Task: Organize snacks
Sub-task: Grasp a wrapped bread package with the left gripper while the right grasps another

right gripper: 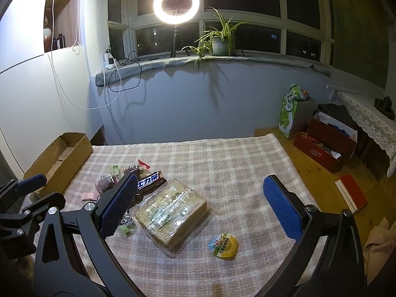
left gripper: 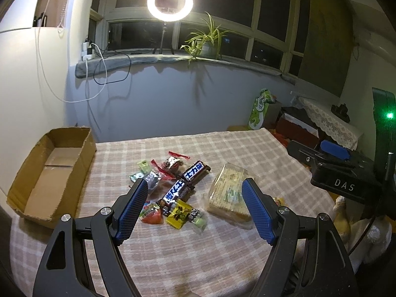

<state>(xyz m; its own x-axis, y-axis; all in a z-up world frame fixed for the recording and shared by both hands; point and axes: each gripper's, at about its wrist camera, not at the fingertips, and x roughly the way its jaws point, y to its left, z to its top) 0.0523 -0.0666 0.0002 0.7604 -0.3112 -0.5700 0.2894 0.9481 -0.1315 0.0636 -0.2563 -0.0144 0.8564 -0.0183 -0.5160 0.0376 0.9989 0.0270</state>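
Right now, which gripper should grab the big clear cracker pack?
Probably right. The right gripper is open with the cracker pack between its jaws; the left gripper frames the candy pile instead.

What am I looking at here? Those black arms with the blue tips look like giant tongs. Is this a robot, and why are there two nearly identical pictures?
No robot: a person holds a two-finger gripper in each hand, each with a fisheye camera looking along its fingers. One picture comes from the left gripper, the other from the right gripper. The blue parts are the finger pads. Both grippers are open and hold nothing.

Below them is a table with a checked cloth. On it lie a pile of small sweets with two dark chocolate bars, a large clear-wrapped pack and a small yellow-green snack. An open cardboard box, which looks empty, sits at the left, probably where the snacks will go.
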